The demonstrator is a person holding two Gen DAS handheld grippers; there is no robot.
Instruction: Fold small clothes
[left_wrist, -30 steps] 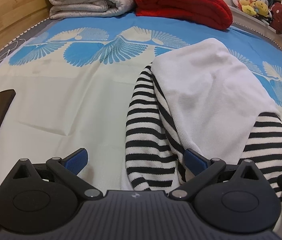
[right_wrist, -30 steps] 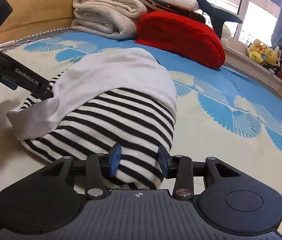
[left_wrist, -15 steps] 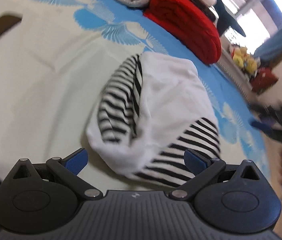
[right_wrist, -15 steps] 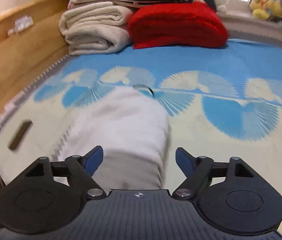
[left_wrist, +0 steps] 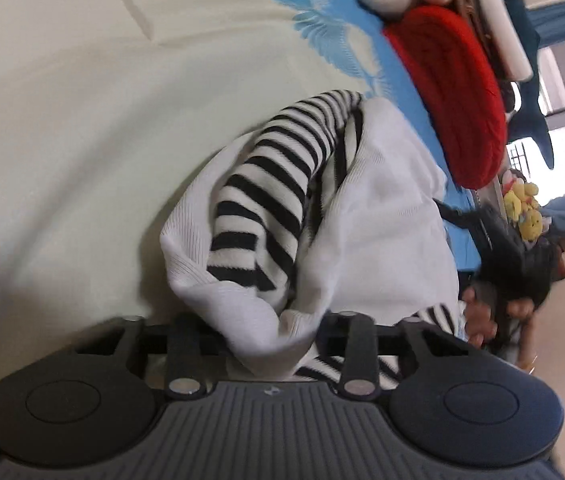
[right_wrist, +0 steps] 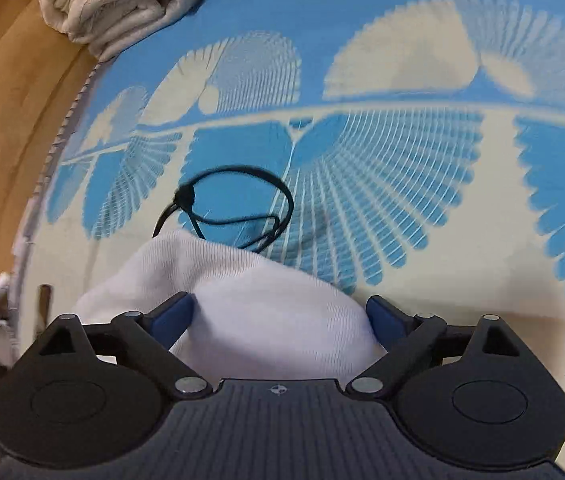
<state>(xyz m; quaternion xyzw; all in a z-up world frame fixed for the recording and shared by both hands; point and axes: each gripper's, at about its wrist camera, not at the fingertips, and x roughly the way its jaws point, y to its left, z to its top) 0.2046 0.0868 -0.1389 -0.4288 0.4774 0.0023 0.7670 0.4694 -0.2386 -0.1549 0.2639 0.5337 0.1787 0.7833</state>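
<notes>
A small white and black-striped garment (left_wrist: 322,216) lies bunched on the bed. In the left wrist view my left gripper (left_wrist: 268,328) is shut on its near white edge, and the cloth hides the fingertips. In the right wrist view my right gripper (right_wrist: 278,320) is open, with its blue pads (right_wrist: 172,318) on either side of the garment's white part (right_wrist: 250,304). The right gripper and the hand holding it show at the right of the left wrist view (left_wrist: 498,280).
The bed sheet (right_wrist: 402,160) is cream with blue fan patterns. A black cord loop (right_wrist: 234,208) lies just beyond the garment. A red folded blanket (left_wrist: 454,88) and cream blankets (right_wrist: 118,4) sit at the bed's far end. A wooden side board (right_wrist: 6,112) runs along the left.
My left gripper has closed on the garment's white edge and the view has rolled. My right gripper has let go of the striped part, opened wide and moved over the white part.
</notes>
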